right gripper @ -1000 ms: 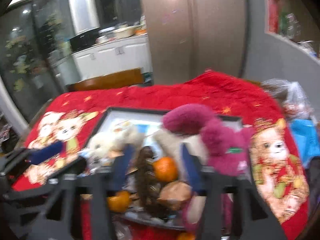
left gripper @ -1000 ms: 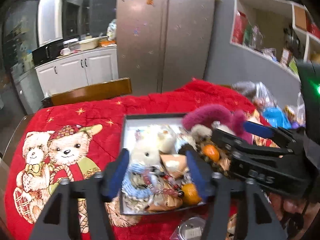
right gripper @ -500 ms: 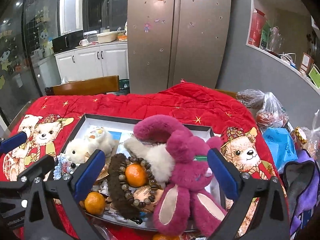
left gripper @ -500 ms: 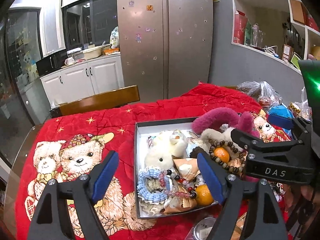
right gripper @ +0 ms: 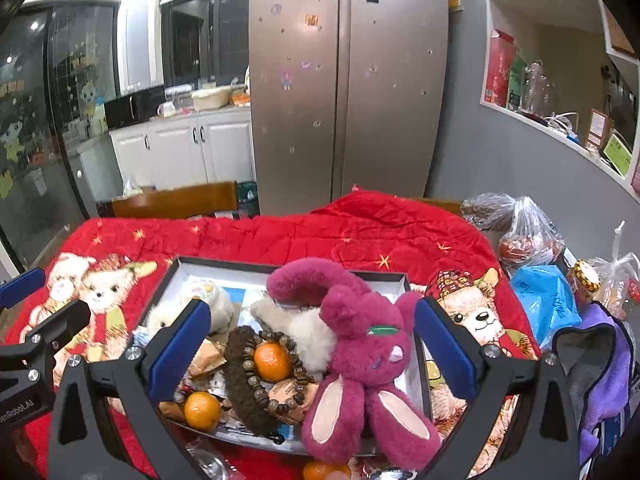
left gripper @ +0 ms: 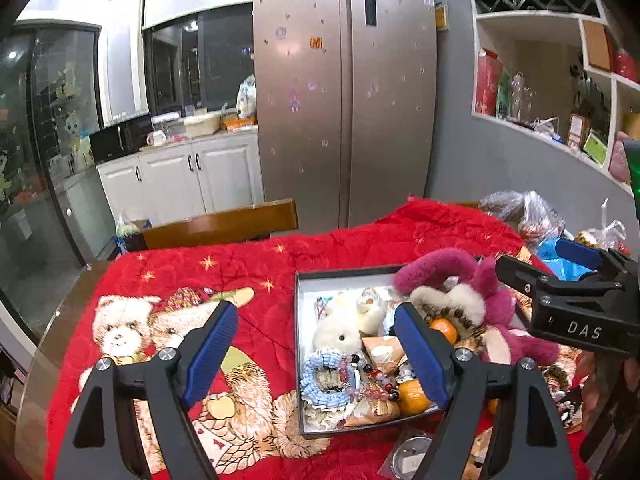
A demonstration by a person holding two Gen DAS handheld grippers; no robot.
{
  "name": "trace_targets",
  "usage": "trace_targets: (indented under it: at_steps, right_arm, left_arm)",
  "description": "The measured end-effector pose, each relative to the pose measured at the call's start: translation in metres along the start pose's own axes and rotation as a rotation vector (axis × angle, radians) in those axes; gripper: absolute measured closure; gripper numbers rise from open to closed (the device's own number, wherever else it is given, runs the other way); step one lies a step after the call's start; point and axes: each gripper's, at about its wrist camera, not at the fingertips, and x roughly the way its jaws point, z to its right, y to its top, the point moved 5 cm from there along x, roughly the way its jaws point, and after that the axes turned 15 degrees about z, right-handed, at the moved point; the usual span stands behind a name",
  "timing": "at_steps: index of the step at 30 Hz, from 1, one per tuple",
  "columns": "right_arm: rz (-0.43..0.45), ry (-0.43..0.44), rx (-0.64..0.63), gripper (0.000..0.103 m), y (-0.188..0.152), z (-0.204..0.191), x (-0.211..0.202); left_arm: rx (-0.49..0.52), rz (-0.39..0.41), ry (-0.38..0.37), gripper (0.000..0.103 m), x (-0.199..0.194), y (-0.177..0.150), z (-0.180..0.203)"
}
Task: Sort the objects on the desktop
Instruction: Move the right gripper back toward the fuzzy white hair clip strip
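A shallow dark-rimmed box [left gripper: 298, 320] [right gripper: 224, 265] on the red bear-print blanket [left gripper: 200, 276] holds a heap of things. In it lie a magenta plush rabbit [right gripper: 360, 344], a white plush toy [left gripper: 344, 330], a blue frilly scrunchie [left gripper: 324, 376], a brown bead bracelet [right gripper: 256, 384] around an orange [right gripper: 272, 360], and another orange [right gripper: 202, 410]. My left gripper [left gripper: 316, 354] hangs open above the box's near left side, holding nothing. My right gripper [right gripper: 312, 348] stands wide open above the rabbit and the beads, clear of them. Each gripper shows at the edge of the other's view.
A wooden chair back [left gripper: 220, 226] stands at the table's far side. Plastic bags [right gripper: 528, 236], a blue bag [right gripper: 548, 300] and a purple cloth [right gripper: 600, 364] crowd the right. A round clear lid [left gripper: 412, 456] lies in front of the box. The fridge [left gripper: 344, 100] stands behind.
Both grippers have risen and drawn back from the heap in the box, and their jaws have spread wider. Nothing came away with them.
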Motion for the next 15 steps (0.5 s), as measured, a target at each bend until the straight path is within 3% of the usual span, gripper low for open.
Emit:
trace_targets:
  at_steps: [7,15]
  right_arm:
    - [0.082,0.019,0.054,0.000,0.026,0.014,-0.076]
    - [0.186,-0.045,0.053,0.000,0.039,0.029,-0.178]
  left_arm:
    - [-0.057,0.065,0.002,0.020,-0.063,0.023,-0.008]
    - [-0.084,0.113,-0.033,0.020,-0.135,0.034,-0.005]
